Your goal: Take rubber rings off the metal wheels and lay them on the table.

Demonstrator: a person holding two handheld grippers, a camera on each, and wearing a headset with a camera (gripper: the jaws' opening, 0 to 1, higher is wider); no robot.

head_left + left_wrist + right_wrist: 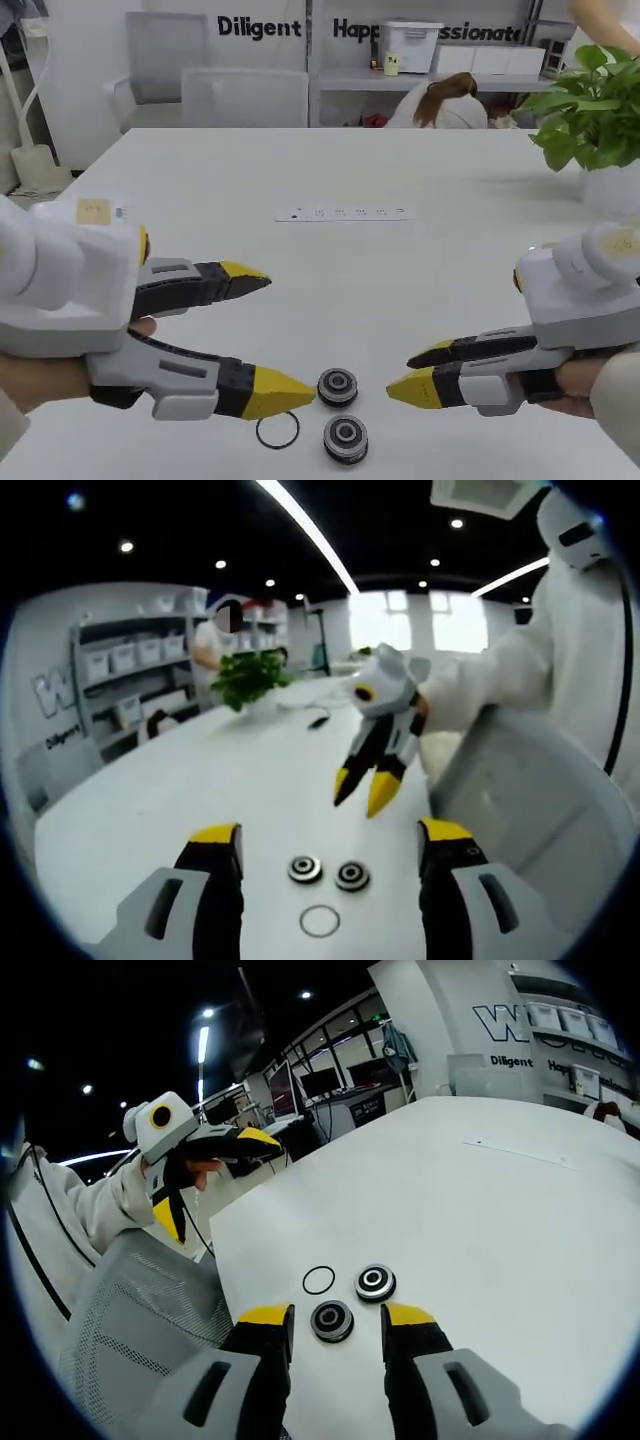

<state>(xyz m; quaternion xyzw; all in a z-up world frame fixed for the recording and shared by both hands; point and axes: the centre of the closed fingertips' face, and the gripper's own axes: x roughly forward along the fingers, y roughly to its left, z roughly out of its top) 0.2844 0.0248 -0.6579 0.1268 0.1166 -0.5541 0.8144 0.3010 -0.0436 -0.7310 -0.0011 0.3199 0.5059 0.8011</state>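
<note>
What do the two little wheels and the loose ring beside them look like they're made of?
The far wheel and near wheel: likely metal, a shiny silvery band around a dark hub, with a black, matte outer rim that looks like rubber. The loose ring: probably rubber, a thin matte black loop lying flat.

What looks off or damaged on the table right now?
Nothing stands out. The two wheels lie flat and close together on the table. One ring lies flat beside them, not touching, round and unbroken. No spill or damage shows.
</note>
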